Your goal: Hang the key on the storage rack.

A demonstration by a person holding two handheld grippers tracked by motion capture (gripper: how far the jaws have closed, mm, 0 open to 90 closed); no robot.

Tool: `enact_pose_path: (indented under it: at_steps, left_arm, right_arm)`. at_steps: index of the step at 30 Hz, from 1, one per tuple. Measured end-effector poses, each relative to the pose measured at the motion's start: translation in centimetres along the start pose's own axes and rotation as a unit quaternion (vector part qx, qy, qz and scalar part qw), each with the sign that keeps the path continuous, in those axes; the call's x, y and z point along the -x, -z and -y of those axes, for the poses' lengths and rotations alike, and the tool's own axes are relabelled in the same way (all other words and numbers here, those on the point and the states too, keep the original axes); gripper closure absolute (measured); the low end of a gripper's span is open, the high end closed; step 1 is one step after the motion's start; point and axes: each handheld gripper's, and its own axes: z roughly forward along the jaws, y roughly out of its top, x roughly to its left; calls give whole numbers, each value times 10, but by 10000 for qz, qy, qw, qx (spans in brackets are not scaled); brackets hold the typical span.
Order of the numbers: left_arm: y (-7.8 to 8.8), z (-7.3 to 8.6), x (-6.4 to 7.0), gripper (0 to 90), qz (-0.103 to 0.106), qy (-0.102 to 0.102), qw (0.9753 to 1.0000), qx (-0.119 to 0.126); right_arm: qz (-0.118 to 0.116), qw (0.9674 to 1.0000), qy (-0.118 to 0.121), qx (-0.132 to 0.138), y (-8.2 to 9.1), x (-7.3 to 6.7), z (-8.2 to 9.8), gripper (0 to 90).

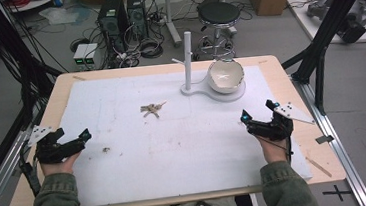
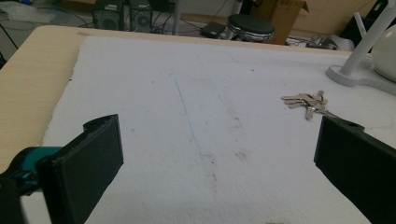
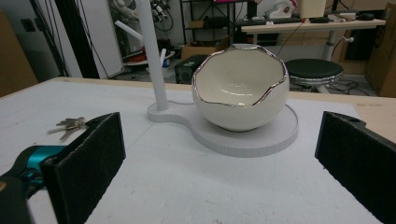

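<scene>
Nothing looks started: the keys [image 1: 152, 108] lie mid-mat, left of the eggshell bowl [image 1: 226, 76] on its white stand [image 1: 187, 57] at far right, while both the left gripper [image 1: 72, 141] and right gripper [image 1: 258, 115] rest near, jaws wide apart, holding nothing.

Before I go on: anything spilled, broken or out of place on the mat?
Nothing looks broken. The bowl has a jagged eggshell rim with even silver edging, so it seems a design, and it sits upright on the white stand. The mat carries brownish stains and a small speck of debris. The keys lie loose mid-mat.
</scene>
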Motion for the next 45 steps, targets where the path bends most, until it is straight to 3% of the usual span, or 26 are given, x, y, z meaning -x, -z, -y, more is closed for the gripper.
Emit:
enact_pose_path:
  at_steps: [21, 25, 30, 33, 38, 45]
  left_arm:
    - [-2, 1, 2, 17, 46, -12, 9999, -114]
    - [-2, 1, 3, 17, 193, 134, 9996, -124]
    - [-6, 1, 4, 19, 120, 58, 9995, -275]
    - [-8, -2, 4, 19, 58, 112, 9995, -301]
    - [-15, -8, 10, 19, -113, -300, 9984, -472]
    - [-21, -16, 19, 19, -6, -449, 9975, -538]
  right_arm:
    - [-20, 10000, -38, 23, 0, 0, 0, 6]
    - [-40, 10000, -55, -19, 0, 0, 0, 6]
    - [-60, 10000, 6, -21, -1, -2, 1, 6]
    - [6, 10000, -8, 17, -1, -1, 1, 6]
    - [35, 9999, -104, 66, 0, 3, 0, 6]
    - [-6, 9999, -93, 61, -1, 3, 0, 6]
